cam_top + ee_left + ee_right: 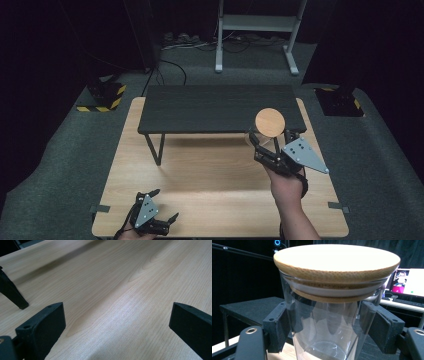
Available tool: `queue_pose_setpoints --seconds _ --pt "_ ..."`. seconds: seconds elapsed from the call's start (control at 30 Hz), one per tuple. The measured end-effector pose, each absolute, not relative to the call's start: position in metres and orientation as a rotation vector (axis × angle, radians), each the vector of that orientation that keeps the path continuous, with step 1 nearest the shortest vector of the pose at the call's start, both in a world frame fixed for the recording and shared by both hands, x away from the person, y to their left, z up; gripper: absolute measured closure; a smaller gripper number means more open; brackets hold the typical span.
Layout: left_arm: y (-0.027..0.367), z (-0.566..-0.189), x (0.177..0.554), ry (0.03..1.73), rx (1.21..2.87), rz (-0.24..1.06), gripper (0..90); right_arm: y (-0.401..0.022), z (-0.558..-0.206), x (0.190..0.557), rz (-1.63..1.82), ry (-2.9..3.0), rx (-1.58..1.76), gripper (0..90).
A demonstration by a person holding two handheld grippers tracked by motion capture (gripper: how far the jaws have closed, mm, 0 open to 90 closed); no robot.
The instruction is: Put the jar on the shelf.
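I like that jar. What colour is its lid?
The lid is light tan wood, on a clear glass jar. The right gripper view shows it best.

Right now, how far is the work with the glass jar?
Done: the right gripper is shut on the glass jar, wooden lid on. In hand: the jar is held upright near the dark shelf. Left: setting it down; the left gripper rests open.

Jar clear glossy glass; lid matt bamboo wood; table smooth pale wood-grain.
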State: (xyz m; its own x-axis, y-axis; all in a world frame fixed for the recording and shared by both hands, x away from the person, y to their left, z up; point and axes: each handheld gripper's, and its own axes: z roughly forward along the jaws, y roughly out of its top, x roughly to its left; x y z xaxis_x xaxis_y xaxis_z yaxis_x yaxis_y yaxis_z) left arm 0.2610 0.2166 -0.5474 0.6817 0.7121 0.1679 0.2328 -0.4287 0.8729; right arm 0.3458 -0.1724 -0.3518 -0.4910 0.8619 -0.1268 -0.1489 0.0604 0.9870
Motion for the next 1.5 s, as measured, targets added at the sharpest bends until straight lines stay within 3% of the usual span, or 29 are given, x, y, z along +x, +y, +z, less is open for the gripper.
queue_pose_setpoints --seconds 1.5 --pt "0.219 -0.547 0.261 0.725 1.969 0.656 1.0 -0.149 -0.337 0.413 1.494 1.541 0.800 25.9"
